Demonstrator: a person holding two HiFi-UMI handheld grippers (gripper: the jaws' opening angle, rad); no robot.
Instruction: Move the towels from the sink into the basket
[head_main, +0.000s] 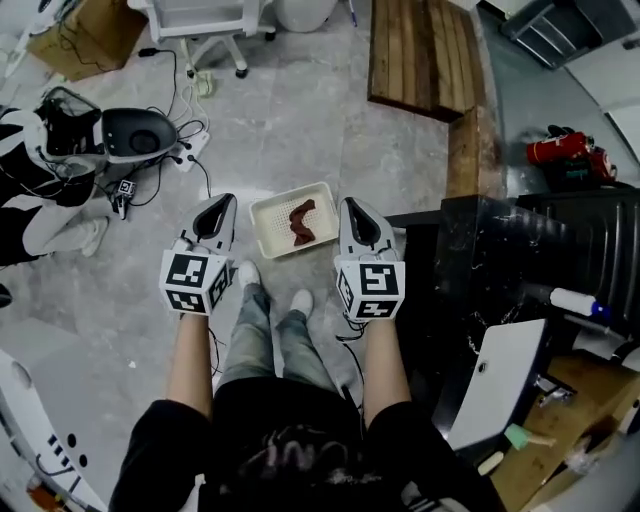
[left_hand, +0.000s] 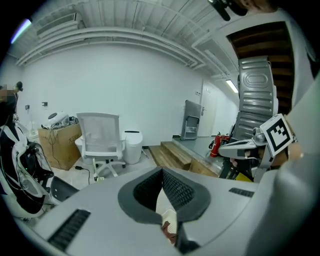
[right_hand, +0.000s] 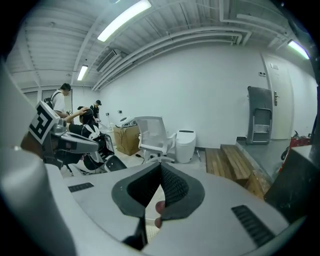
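Nearest, at the bottom of the head view, the person's two forearms reach forward side by side, each hand carrying a gripper at about the same height above the floor. The left gripper (head_main: 218, 205) has its jaws pressed together with nothing between them; in the left gripper view (left_hand: 162, 175) the ribbed pads meet at the tips. The right gripper (head_main: 352, 210) is the same, jaws together and empty, as the right gripper view (right_hand: 161, 170) shows. Held level and parallel like this, neither tool seems to be working on anything. My reading is that both hands are free between one carry and the next.

Just past the person's shoes (head_main: 248, 272), the white basket (head_main: 262, 215) sits on the grey floor at the centre of the frame, framed between the two grippers. One reddish-brown towel (head_main: 302, 222) lies crumpled inside it, so at least that one is where the task wants it. A sliver of the same basket shows under the left gripper's closed tips.

To the right stands a dark counter (head_main: 480, 260). I cannot make out a sink in it, nor any towel left there.

Farther off, a wooden platform (head_main: 420, 50) fills the upper middle and a white office chair (head_main: 200, 20) stands at the top left.
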